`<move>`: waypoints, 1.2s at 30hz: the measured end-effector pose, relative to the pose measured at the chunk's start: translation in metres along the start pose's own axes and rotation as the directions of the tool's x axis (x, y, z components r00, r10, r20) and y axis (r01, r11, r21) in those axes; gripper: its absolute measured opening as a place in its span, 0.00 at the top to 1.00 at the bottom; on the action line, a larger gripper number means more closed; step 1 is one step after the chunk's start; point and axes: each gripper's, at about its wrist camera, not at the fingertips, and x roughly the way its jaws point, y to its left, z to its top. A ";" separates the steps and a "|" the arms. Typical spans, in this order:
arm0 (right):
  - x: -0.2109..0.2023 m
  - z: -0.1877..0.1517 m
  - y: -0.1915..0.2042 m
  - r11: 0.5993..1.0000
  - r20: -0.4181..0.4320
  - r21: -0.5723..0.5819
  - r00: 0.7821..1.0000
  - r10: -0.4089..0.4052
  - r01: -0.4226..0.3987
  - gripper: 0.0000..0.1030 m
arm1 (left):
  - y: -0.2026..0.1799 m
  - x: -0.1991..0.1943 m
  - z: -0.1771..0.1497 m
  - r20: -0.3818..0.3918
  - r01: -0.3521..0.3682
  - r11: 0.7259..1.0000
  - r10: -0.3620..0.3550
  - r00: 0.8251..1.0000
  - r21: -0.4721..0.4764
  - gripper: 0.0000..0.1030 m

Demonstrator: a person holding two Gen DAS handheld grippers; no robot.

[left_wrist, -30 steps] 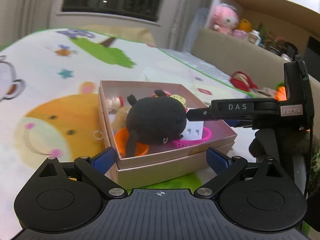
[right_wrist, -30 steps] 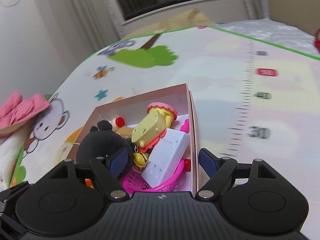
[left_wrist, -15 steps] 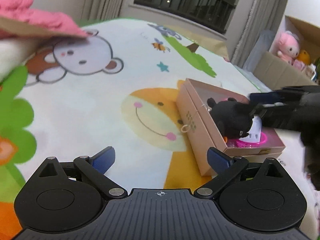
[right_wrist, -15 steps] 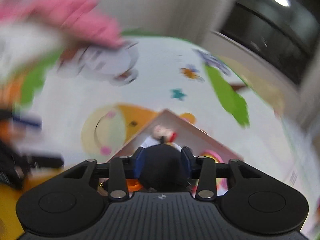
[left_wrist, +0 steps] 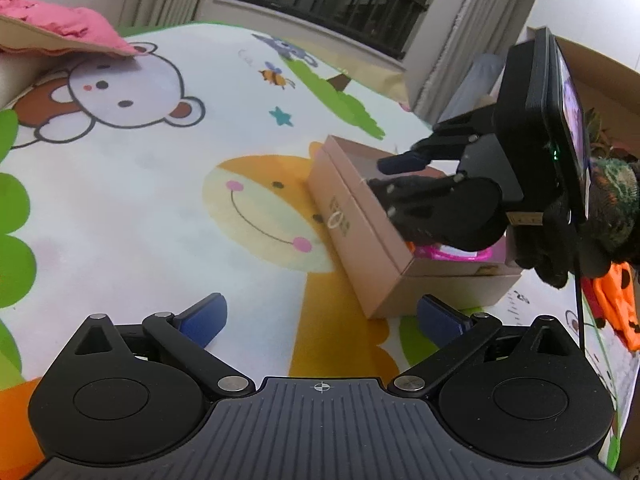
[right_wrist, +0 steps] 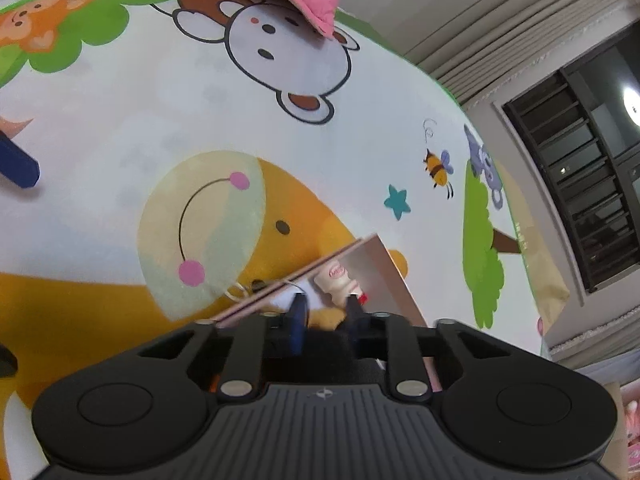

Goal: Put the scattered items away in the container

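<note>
Left gripper [left_wrist: 320,312]: released, two blue fingertips spread wide, nothing between them, held over the play mat [left_wrist: 160,208]. One blue tip sits just in front of the box's near corner, not touching as far as I can tell.

One pink cardboard box [left_wrist: 352,216] on the mat, lying over the printed orange giraffe face. Looks like tray nested in lid, so two cardboard layers at the rim. A small ring [left_wrist: 335,221] hangs on its long side.

Right gripper [right_wrist: 323,316]: inside the box, fingers drawn in close, clenched on one black plush toy [right_wrist: 326,344]. The toy is low in the box, mostly hidden by the gripper body. From the left wrist view the right gripper [left_wrist: 400,172] reaches over the box's long wall; the plush is not separable from the black linkage there.

Other box contents, countable:
- 1 pink basket [left_wrist: 460,253], edge only
- 1 orange bit [left_wrist: 410,246] at the near wall, can't tell what it is
- 1 small pale figurine [right_wrist: 340,280] past the right fingertips
- 1 yellow-orange thing [right_wrist: 326,316] between the fingers, unclear

Outside the box: 1 orange toy [left_wrist: 616,304] on the mat at far right, 1 pink cushion [left_wrist: 52,28] at the mat's far left edge.
</note>
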 end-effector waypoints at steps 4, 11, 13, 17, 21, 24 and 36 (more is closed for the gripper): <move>0.007 0.000 -0.004 0.997 -0.042 0.028 0.996 -0.077 0.079 0.92 | 0.000 0.008 -0.003 -0.024 -0.025 1.000 0.025 0.999 0.009 0.00; -0.002 -0.052 -0.064 0.959 -0.210 0.228 0.970 -0.119 0.167 0.92 | 0.001 0.015 -0.006 -0.049 -0.046 0.999 0.047 0.998 0.016 0.00; -0.011 -0.068 -0.076 0.938 -0.225 0.317 0.972 -0.070 0.141 0.92 | 0.000 0.016 -0.007 -0.049 -0.049 0.999 0.050 0.998 0.020 0.00; -0.035 -0.077 -0.094 0.847 -0.094 0.531 0.991 0.096 -0.032 0.80 | -0.002 0.018 -0.008 -0.055 -0.060 0.998 0.062 0.997 0.032 0.00; -0.035 -0.058 -0.090 0.829 -0.017 0.553 0.993 0.113 -0.085 0.70 | -0.004 0.020 -0.010 -0.055 -0.070 0.996 0.073 0.996 0.048 0.00; -0.026 -0.053 -0.103 0.743 0.004 0.665 0.995 0.096 -0.074 0.46 | -0.006 0.020 -0.011 -0.055 -0.076 0.995 0.079 0.995 0.060 0.00; 0.006 -0.072 -0.088 0.545 0.035 0.826 0.979 0.203 -0.143 0.09 | -0.023 0.013 -0.004 -0.088 -0.106 0.993 0.110 0.990 0.051 0.00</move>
